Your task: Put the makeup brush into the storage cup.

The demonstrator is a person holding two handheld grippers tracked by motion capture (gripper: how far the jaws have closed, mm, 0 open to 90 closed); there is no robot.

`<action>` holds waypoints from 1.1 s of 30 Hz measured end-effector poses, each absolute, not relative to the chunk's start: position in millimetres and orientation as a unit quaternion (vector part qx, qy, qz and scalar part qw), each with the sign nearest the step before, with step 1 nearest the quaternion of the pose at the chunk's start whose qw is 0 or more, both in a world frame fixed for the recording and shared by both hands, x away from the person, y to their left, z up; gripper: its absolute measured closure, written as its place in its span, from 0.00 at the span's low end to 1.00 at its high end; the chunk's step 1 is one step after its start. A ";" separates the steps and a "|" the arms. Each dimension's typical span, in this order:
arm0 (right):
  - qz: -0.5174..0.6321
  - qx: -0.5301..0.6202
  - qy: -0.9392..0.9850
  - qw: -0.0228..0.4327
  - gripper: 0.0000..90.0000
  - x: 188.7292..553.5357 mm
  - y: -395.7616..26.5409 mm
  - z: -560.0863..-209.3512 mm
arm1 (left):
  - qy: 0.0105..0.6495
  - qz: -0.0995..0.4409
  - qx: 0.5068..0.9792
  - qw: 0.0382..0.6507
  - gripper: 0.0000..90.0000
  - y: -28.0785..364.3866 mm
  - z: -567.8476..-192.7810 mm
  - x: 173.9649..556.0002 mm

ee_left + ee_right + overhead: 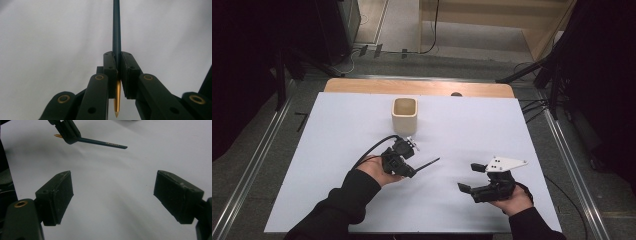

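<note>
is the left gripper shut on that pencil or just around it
Shut on it. The left gripper has its jaws pressed against the dark pencil from both sides, near its gold tip, with no gap showing.

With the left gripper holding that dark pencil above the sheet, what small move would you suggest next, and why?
Probably carry the pencil toward the beige cup at the far side of the white sheet. The left gripper is clamped on it near the gold tip, with the long end sticking out clear of the sheet, and the cup stands open and upright. The right gripper sits open and apart.
</note>
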State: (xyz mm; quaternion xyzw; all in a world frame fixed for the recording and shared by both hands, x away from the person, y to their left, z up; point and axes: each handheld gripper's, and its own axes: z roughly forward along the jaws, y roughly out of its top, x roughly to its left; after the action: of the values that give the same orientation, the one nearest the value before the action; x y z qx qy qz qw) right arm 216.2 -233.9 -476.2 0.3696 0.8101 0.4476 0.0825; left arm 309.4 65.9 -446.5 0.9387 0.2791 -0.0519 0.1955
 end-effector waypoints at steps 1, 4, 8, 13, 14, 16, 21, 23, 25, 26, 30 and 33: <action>0.449 0.367 0.810 0.084 0.18 216.2 -233.8 -476.2 | 0.278 -0.051 0.938 0.202 0.93 69.2 -445.4 309.1; 0.452 0.362 0.810 0.087 0.18 215.8 -233.2 -475.8 | 0.282 -0.056 0.932 0.221 0.93 78.3 -443.2 308.3; 0.457 0.360 0.809 0.091 0.18 215.2 -233.1 -475.2 | 0.279 -0.055 0.930 0.234 0.93 85.9 -440.0 307.2; 0.456 0.373 0.804 0.083 0.18 216.7 -233.6 -474.7 | 0.267 -0.051 0.927 0.258 0.93 100.5 -433.8 302.5; 0.457 0.370 0.805 0.082 0.19 217.1 -233.3 -474.6 | 0.265 -0.055 0.926 0.261 0.93 102.4 -433.1 301.8; 0.461 0.364 0.806 0.074 0.20 217.8 -233.0 -473.1 | 0.263 -0.054 0.925 0.267 0.93 106.3 -430.4 299.4; 0.471 0.351 0.804 0.090 0.22 217.5 -232.3 -468.4 | 0.255 -0.061 0.921 0.289 0.93 113.2 -423.9 295.8; 0.477 0.349 0.803 0.082 0.23 219.2 -232.8 -467.9 | 0.250 -0.064 0.921 0.293 0.93 114.7 -422.9 294.3; 0.479 0.346 0.804 0.069 0.24 221.5 -232.7 -468.0 | 0.244 -0.068 0.920 0.297 0.93 116.3 -422.5 293.2; 0.481 0.342 0.805 0.062 0.24 222.8 -232.0 -468.2 | 0.240 -0.066 0.923 0.294 0.93 117.1 -421.9 292.4; 0.481 0.326 0.812 0.061 0.24 225.7 -227.8 -467.1 | 0.235 -0.069 0.923 0.296 0.93 118.5 -423.1 289.6; 0.475 0.317 0.818 0.066 0.24 227.7 -224.4 -466.8 | 0.223 -0.071 0.926 0.297 0.93 120.2 -423.2 288.1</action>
State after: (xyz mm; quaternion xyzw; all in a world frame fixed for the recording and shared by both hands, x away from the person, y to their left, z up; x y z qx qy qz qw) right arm 227.7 -224.4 -466.8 0.3171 0.8182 0.4749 0.0660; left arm 288.1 120.2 -423.2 0.9255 0.2233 -0.0709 0.2975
